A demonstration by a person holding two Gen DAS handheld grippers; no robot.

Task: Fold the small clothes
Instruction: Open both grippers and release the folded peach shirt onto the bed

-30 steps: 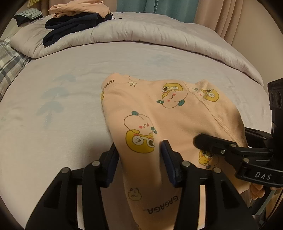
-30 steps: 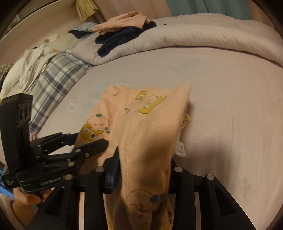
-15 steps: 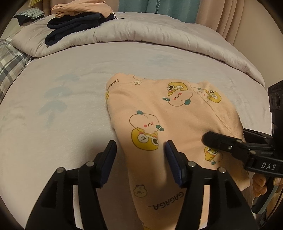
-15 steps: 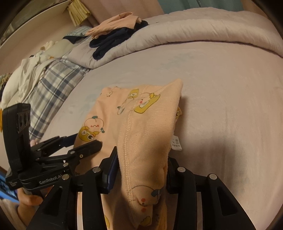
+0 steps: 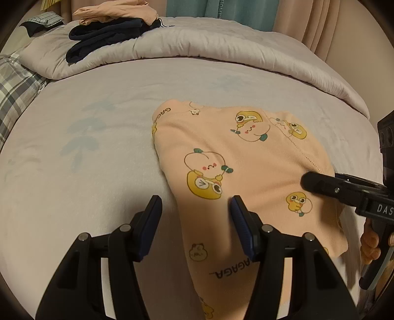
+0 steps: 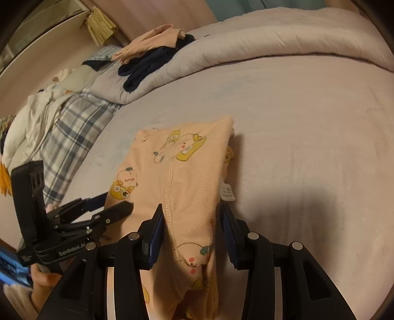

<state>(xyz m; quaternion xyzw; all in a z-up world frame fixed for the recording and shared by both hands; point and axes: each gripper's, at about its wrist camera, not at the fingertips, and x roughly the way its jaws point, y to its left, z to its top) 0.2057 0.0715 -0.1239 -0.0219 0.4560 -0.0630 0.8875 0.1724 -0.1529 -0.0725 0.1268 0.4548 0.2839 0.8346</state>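
A peach garment [image 5: 221, 152] printed with yellow cartoon figures lies folded on the pale bed sheet [image 5: 86, 160]. Its near end rises between both grippers. My left gripper [image 5: 195, 200] is open. The cloth's left edge passes between its blue pads, with a gap beside the left pad. In the right wrist view, my right gripper [image 6: 191, 208] is shut on a thick bunch of the garment [image 6: 187, 177] along its stitched seam. A white care label [image 6: 227, 192] sticks out beside it. Each gripper shows in the other's view: right gripper [image 5: 320, 184], left gripper [image 6: 118, 200].
A rolled grey duvet [image 5: 221, 44] runs across the far side of the bed and carries a stack of dark and peach clothes [image 5: 110, 29]. Plaid bedding [image 6: 71, 128] and a heap of white clothes [image 6: 32, 118] lie to the left. Curtains [image 5: 320, 19] hang behind.
The left jaws have spread and let go of the cloth edge they pinched. Both grippers have drawn back a little, and the right one has rolled slightly with its bunch of cloth.
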